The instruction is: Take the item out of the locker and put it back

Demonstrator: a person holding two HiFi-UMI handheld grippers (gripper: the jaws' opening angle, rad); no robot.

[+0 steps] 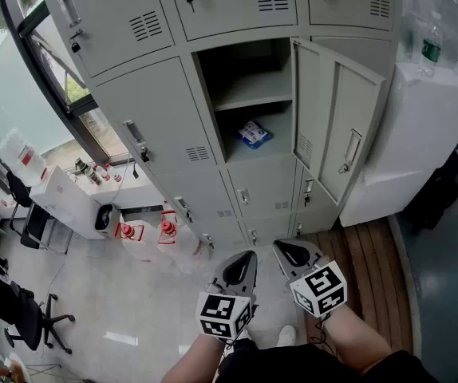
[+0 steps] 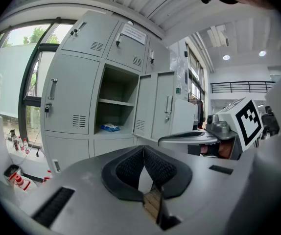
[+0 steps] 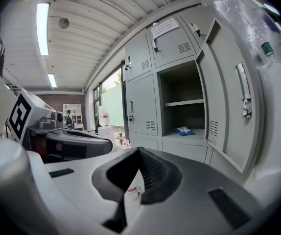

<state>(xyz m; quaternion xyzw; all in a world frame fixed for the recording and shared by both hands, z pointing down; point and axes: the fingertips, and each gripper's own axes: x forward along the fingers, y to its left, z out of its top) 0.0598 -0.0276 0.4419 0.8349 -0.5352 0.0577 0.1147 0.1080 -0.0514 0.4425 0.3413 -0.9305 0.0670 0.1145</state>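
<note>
Grey locker [image 1: 249, 66] open ahead; left gripper [image 1: 247, 257] and right gripper [image 1: 280, 246], clenched empty, point slightly downward.

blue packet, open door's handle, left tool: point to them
blue packet [image 1: 254, 134], head view, middle of the packet
door handle [image 1: 351, 150], head view, middle of the bar
left tool [image 1: 248, 256], head view, at its closed tips

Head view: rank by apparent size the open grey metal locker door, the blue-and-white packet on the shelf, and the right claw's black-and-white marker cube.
1. open grey metal locker door
2. right claw's black-and-white marker cube, enlarged by nearness to the camera
3. blue-and-white packet, farther off
</note>
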